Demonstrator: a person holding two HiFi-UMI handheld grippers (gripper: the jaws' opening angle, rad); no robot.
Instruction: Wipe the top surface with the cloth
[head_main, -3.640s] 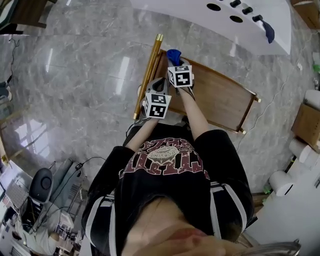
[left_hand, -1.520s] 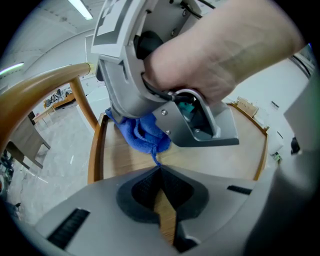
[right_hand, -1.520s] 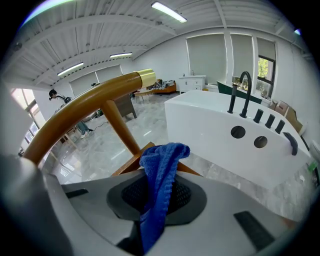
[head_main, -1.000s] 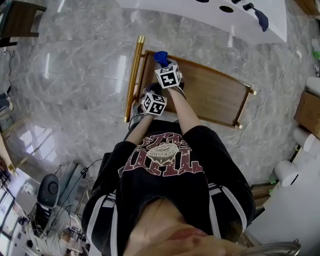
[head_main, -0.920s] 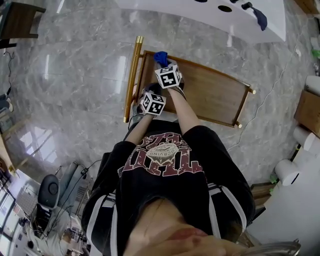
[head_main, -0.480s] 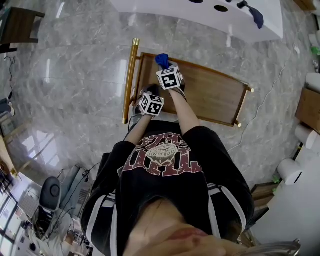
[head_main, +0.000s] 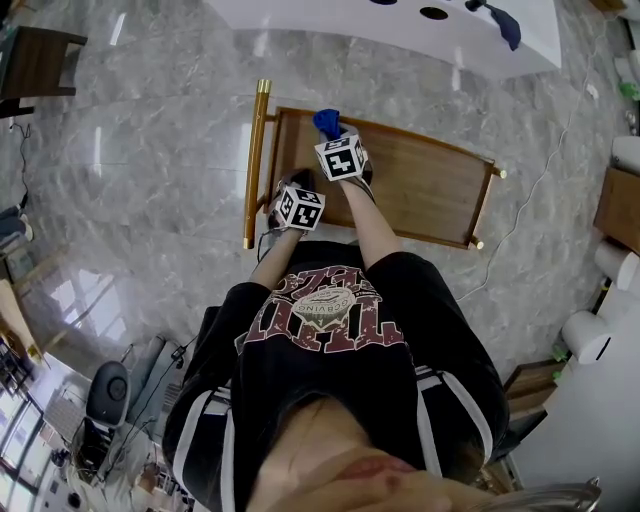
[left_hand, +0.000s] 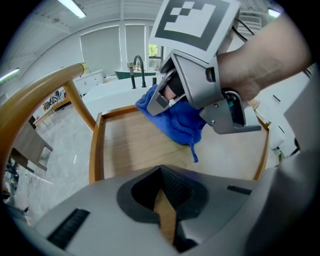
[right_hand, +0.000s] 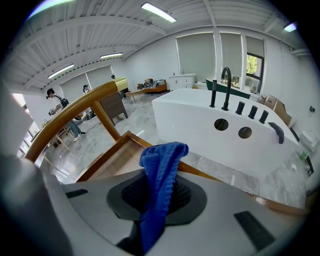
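The right gripper (right_hand: 159, 189) is clenching the blue knitted cloth (right_hand: 163, 159), which is draping beneath it onto the brown wooden rimmed surface (left_hand: 127, 150). The left gripper (left_hand: 163, 194), closed and empty, is hovering just behind.

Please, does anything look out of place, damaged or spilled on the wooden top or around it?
Nothing looks spilled or damaged. The wooden top has nothing lying on it. The only small oddity is the blue cloth: it is bunched into a narrow strip between the jaws of the right gripper, not spread flat for wiping.
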